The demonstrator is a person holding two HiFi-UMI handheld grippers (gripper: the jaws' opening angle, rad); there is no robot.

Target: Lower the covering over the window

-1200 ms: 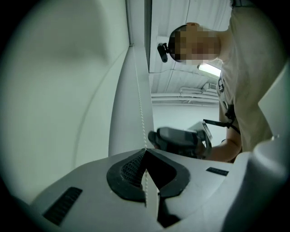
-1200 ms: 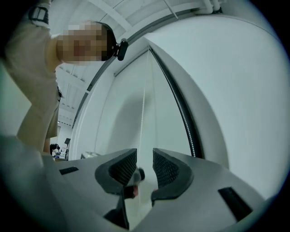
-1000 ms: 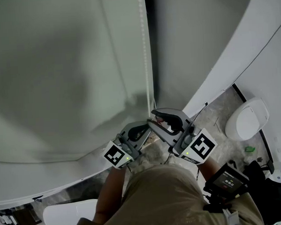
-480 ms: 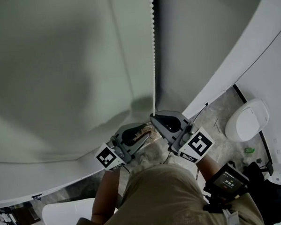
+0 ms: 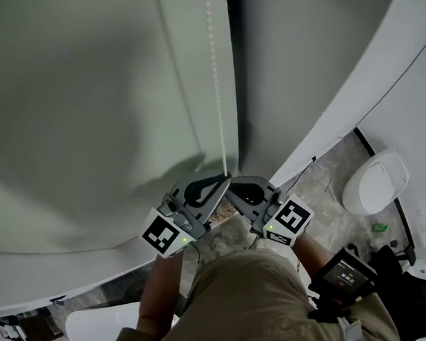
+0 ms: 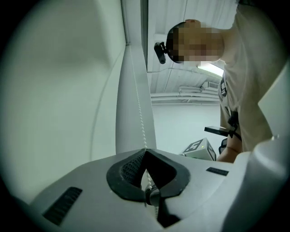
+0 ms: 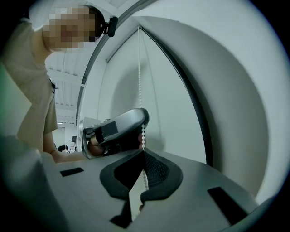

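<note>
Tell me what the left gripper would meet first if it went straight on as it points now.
Probably the pale vertical strip right behind the bead chain, seemingly the window covering's edge. The left gripper has just closed its jaws on that chain; depth is unclear.

Left gripper [image 5: 227, 177] rises along bead chain [image 5: 215, 95], jaws just closing back onto it, now sits above right gripper [image 5: 232, 191]. Right gripper drops down chain, jaws go from apart to clamped on it.
</note>
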